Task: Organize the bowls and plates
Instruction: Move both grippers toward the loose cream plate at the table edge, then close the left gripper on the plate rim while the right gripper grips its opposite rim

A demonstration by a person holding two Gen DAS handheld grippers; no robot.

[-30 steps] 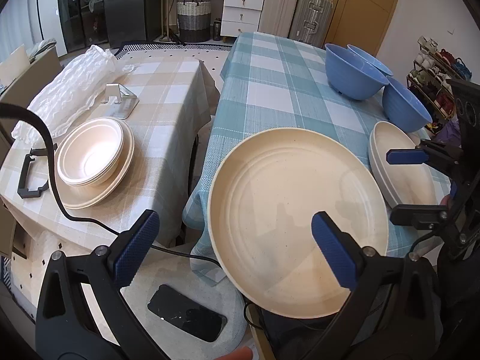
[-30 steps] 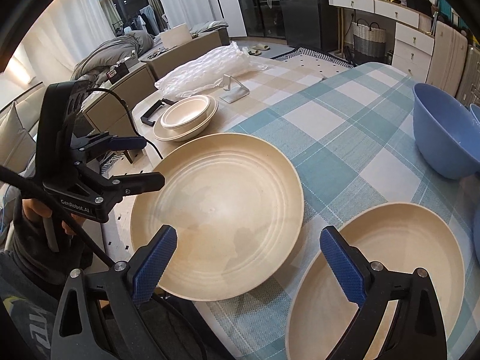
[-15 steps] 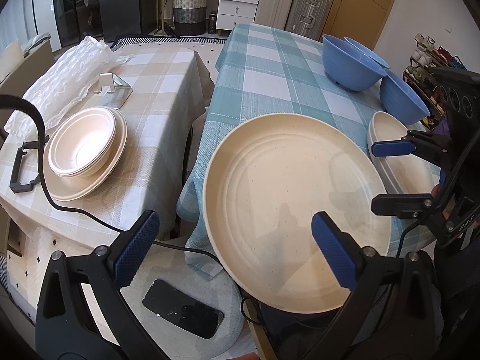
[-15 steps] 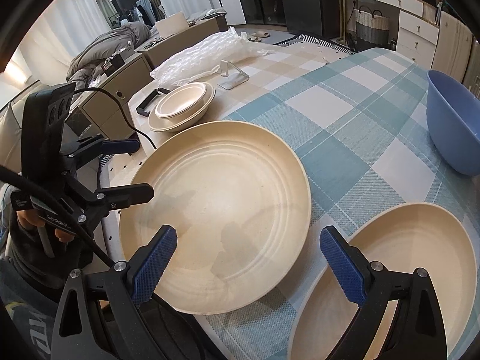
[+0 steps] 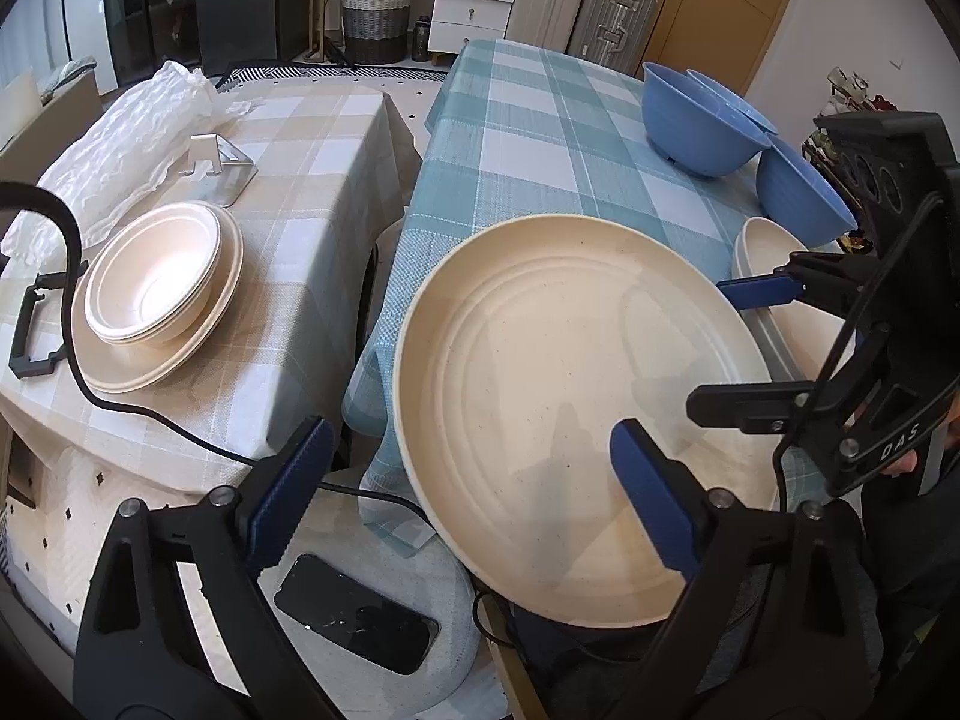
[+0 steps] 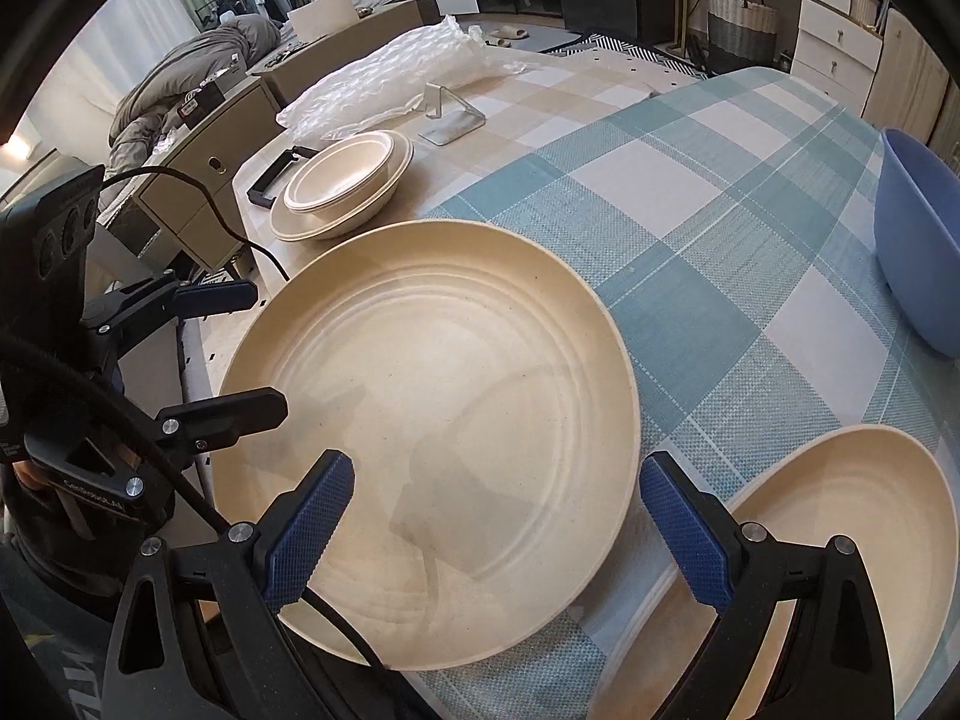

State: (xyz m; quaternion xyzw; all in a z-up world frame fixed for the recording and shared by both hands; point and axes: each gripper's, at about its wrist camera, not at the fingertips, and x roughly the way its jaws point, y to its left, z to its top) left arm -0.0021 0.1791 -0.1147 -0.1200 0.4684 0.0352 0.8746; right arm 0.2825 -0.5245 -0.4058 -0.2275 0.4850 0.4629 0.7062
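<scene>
A large cream plate (image 5: 576, 408) (image 6: 432, 426) lies on the near left corner of the teal checked table (image 5: 540, 138), overhanging its edge. A second cream plate (image 6: 840, 546) (image 5: 762, 246) lies to its right. A stack of cream bowls on a cream plate (image 5: 156, 294) (image 6: 345, 180) sits on the beige checked table (image 5: 300, 180). Blue bowls (image 5: 696, 120) (image 6: 918, 246) stand at the teal table's far right. My left gripper (image 5: 471, 504) (image 6: 240, 354) is open and empty over the plate's left edge. My right gripper (image 6: 498, 534) (image 5: 744, 348) is open and empty over the plate's near rim.
A gap separates the two tables. A black phone (image 5: 354, 624) lies on a stool below. A metal stand (image 5: 219, 171) and bubble wrap (image 5: 126, 144) lie on the beige table, with a black clamp (image 5: 30, 324) and cable at its left edge.
Both grippers have drawn slightly closer over the large plate. The plates and bowls have not moved.
</scene>
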